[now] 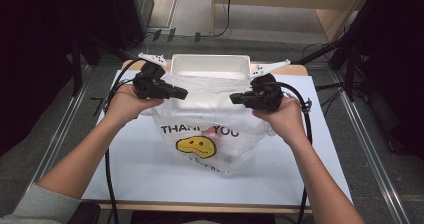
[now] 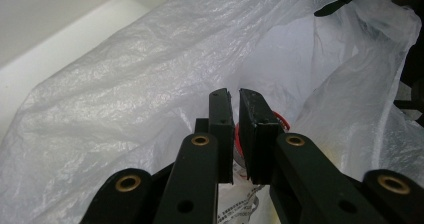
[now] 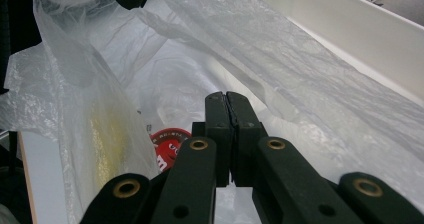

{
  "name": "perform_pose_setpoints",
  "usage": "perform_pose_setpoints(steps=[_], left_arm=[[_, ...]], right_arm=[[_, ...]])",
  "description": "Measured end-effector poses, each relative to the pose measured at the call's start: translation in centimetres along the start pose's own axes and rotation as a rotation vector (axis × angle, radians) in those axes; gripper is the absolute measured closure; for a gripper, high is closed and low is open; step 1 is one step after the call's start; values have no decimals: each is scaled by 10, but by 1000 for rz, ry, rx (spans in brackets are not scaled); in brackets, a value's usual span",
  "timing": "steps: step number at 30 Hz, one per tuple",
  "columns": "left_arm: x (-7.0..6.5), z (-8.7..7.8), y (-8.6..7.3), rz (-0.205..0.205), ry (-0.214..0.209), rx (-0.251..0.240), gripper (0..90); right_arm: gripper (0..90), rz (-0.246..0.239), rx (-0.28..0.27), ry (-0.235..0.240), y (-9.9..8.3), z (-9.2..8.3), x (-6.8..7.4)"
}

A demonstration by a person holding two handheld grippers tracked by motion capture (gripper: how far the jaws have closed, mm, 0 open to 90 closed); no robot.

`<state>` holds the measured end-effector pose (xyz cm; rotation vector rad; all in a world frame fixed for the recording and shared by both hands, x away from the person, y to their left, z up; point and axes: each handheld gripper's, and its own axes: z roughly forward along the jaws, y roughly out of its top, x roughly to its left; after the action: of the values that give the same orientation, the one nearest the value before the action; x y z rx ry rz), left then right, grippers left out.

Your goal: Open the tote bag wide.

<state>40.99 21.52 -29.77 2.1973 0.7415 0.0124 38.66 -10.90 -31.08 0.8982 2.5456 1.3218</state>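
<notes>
The thin translucent plastic bag with a yellow smiley print (image 1: 210, 139) is held over the white table (image 1: 150, 174), before the white rectangular bin (image 1: 210, 66); the right gripper (image 1: 235, 98) is clamped tight; the left gripper (image 1: 184, 92) is nearly closed, its pinch on the film unclear; slippage there could collapse the mouth and spill the red round item (image 3: 170, 146).

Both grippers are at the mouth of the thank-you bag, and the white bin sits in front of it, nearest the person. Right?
Not quite. The high view shows the white bin behind the plastic bag, at the table's far edge. The left gripper and right gripper are at its mouth, as you said.
</notes>
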Motion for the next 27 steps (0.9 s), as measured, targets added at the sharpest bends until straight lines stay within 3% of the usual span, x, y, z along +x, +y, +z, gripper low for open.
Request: perform_pose_setpoints(steps=[12, 27], left_arm=[[-1, 12, -14, 1, 23, 25, 857], [-2, 31, -33, -45, 14, 42, 856]], right_arm=[[900, 19, -6, -10, -10, 6, -4], [899, 45, 24, -32, -24, 22, -10]])
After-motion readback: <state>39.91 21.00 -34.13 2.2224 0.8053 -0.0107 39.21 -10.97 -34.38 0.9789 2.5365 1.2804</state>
